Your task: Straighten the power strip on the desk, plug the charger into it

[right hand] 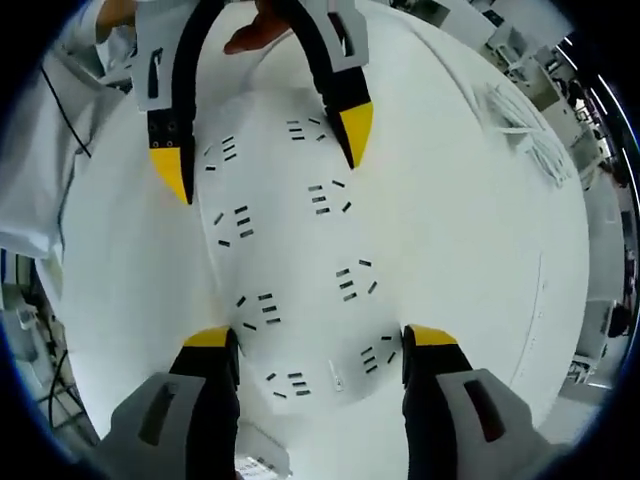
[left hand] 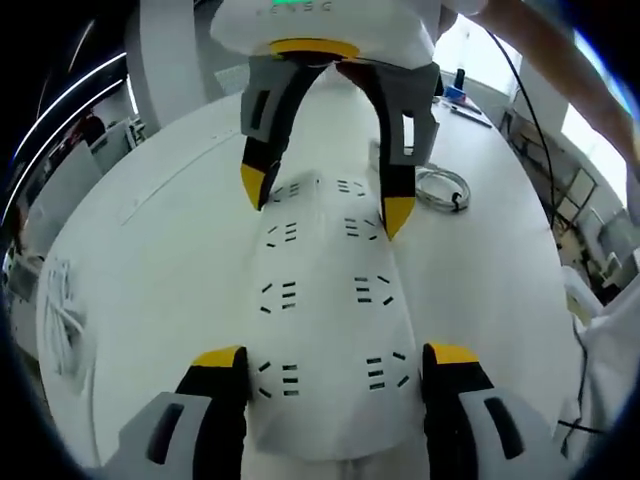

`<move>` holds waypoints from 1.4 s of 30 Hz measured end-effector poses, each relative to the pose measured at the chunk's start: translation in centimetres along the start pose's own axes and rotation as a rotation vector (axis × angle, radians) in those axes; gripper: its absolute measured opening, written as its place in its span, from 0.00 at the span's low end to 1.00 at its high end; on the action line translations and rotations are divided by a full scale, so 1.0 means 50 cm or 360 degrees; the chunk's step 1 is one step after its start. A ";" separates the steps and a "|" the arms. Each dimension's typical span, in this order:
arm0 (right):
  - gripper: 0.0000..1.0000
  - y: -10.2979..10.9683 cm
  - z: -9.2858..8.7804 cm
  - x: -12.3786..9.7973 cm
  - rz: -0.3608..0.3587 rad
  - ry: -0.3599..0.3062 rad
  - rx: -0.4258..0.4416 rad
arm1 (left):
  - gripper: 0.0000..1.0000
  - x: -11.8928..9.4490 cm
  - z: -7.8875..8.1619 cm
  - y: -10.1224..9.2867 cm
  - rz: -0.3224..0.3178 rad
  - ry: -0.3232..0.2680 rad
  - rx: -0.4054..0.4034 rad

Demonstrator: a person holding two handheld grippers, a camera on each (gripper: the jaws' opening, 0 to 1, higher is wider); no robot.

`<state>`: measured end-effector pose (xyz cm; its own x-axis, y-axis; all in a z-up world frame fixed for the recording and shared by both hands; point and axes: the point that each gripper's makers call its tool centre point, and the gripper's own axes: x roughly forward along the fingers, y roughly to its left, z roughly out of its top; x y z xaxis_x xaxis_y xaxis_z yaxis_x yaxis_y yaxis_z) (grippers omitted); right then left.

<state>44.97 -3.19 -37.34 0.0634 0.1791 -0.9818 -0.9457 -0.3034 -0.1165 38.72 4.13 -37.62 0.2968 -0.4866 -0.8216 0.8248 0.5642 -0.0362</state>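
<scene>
A: Where is the power strip (left hand: 325, 330) seen?

B: It is laid flat on the white surface (left hand: 150, 250), lengthwise between the two claws, which face each other from its opposite ends.

A: How are the claws held?

B: The left claw (left hand: 335, 360) is spread, a jaw at each side of one end. The right claw (right hand: 318, 340) is likewise spread astride the other end. A coiled cable (left hand: 442, 188) is seen beside the strip.
</scene>
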 end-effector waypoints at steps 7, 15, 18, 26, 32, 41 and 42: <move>0.65 0.005 -0.003 -0.002 -0.0024 -0.0011 0.0053 | 0.72 0.000 0.000 -0.004 -0.0013 0.0000 0.0018; 0.65 0.011 -0.006 -0.003 -0.0035 0.0020 0.0107 | 0.72 0.001 0.000 -0.006 -0.0039 0.0003 0.0058; 0.65 0.021 -0.005 -0.005 -0.0037 0.0040 0.0125 | 0.72 0.001 -0.001 -0.007 -0.0054 0.0006 0.0082; 0.65 0.027 -0.010 -0.008 0.0017 0.0106 -0.0056 | 0.71 0.000 -0.003 -0.008 -0.0063 0.0020 0.0095; 0.66 0.046 0.002 0.003 0.0096 0.0170 -0.0309 | 0.71 0.001 -0.003 -0.009 -0.0069 0.0029 0.0107; 0.63 0.050 0.003 0.006 0.0124 0.0138 -0.0290 | 0.71 0.002 -0.001 -0.007 -0.0097 0.0049 0.0149; 0.63 0.051 0.003 0.006 0.0123 0.0143 -0.0284 | 0.71 0.002 0.000 -0.006 -0.0103 0.0049 0.0156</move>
<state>42.53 -3.78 -37.91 0.0289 0.0672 -0.9973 -0.8779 -0.4753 -0.0575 38.49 3.90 -37.72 0.2279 -0.4983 -0.8365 0.8854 0.4636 -0.0349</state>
